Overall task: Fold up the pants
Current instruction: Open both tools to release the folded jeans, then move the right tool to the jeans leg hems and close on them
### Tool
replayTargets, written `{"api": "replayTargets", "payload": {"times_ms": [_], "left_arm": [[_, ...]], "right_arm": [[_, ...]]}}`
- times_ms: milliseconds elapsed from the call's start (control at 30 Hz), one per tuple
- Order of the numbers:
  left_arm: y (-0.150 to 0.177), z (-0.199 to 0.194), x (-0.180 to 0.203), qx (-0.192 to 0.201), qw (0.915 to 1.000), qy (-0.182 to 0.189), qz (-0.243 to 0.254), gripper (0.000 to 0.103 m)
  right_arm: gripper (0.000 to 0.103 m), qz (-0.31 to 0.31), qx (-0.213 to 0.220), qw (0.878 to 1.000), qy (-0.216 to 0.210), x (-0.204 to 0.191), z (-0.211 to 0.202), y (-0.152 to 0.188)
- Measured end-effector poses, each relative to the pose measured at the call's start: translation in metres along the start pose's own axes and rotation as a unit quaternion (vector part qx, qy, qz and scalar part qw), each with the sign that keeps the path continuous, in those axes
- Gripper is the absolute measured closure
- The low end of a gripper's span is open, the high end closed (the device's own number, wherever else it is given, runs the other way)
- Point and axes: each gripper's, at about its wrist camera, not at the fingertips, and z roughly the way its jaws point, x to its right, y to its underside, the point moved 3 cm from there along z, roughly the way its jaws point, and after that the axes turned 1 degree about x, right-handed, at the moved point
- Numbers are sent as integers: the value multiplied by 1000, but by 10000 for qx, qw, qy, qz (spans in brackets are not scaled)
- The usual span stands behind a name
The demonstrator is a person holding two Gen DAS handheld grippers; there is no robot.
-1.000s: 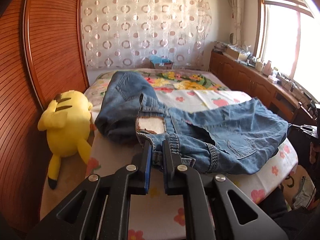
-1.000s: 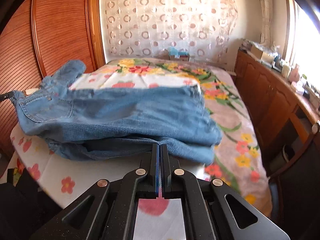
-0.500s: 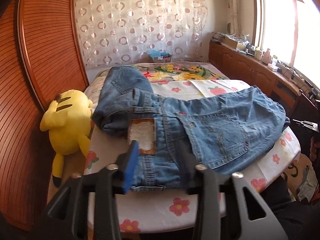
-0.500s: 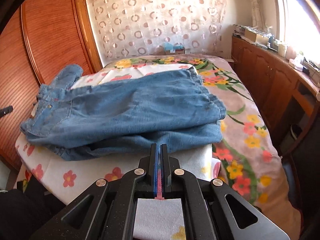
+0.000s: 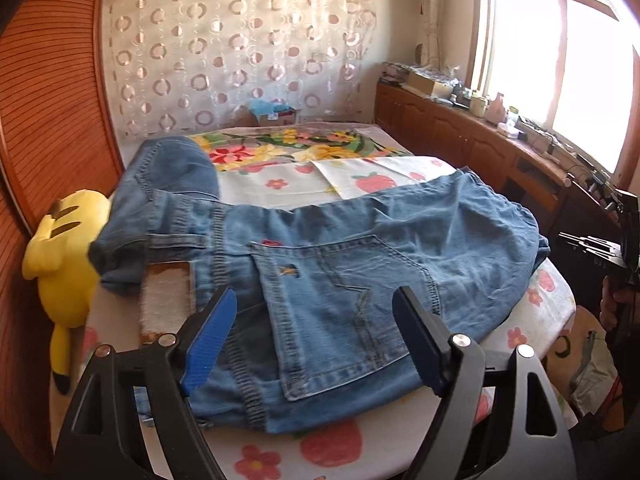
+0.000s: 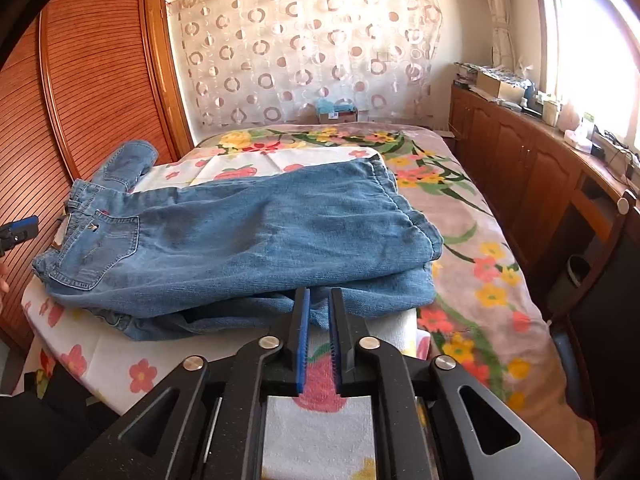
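The blue jeans [image 5: 340, 264] lie folded in half lengthwise on the flowered bed, waistband and back pocket toward the left wrist view, legs folded over in layers in the right wrist view [image 6: 248, 240]. My left gripper [image 5: 314, 300] is wide open and empty, just above the waistband end. My right gripper [image 6: 319, 294] is open by a narrow gap and empty, its fingertips at the near edge of the folded leg layers. The left gripper also shows at the left edge of the right wrist view [image 6: 18, 230].
A yellow plush toy [image 5: 68, 264] lies at the bed's left side against the wooden wardrobe [image 5: 44, 100]. A wooden cabinet [image 6: 532, 168] with clutter runs along the right under the window. A floral bedspread [image 6: 460, 240] covers the bed; a box [image 5: 274, 114] sits at its far end.
My left gripper let go of the waistband and opened wide; the jeans dropped flat. My right gripper parted from fully shut to a narrow gap and moved closer to the jeans.
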Motion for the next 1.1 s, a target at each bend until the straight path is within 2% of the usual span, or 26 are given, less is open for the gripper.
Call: {"api": "replayTargets", "payload": {"times_ms": [100,200,367,467,600,767,933,1100], "left_arm": [[-2,14,12,-27,10000,37,61,22],[-1,28,23,-99,9998,162,39,22],[5,50,35,-241,9995,217,43,22],[10,60,44,-306,9991,264,148,22],[17,69,52,-379,9986,234,278,22],[27,82,54,-580,9978,247,211,22],[33,87,59,-509,9982,118,279,22],[35,86,57,-456,9987,158,177,22]], "right_arm": [[69,49,37,10000,-11,4,1,1],[66,85,24,10000,0,6,7,0],[65,142,27,9998,127,11,12,-3],[65,204,-78,9991,371,21,19,-5],[65,505,-69,9979,397,38,25,-7],[65,863,-127,9953,416,56,38,-13],[65,1052,-225,9935,382,56,51,-18],[64,1142,-290,9917,510,56,62,-23]]}}
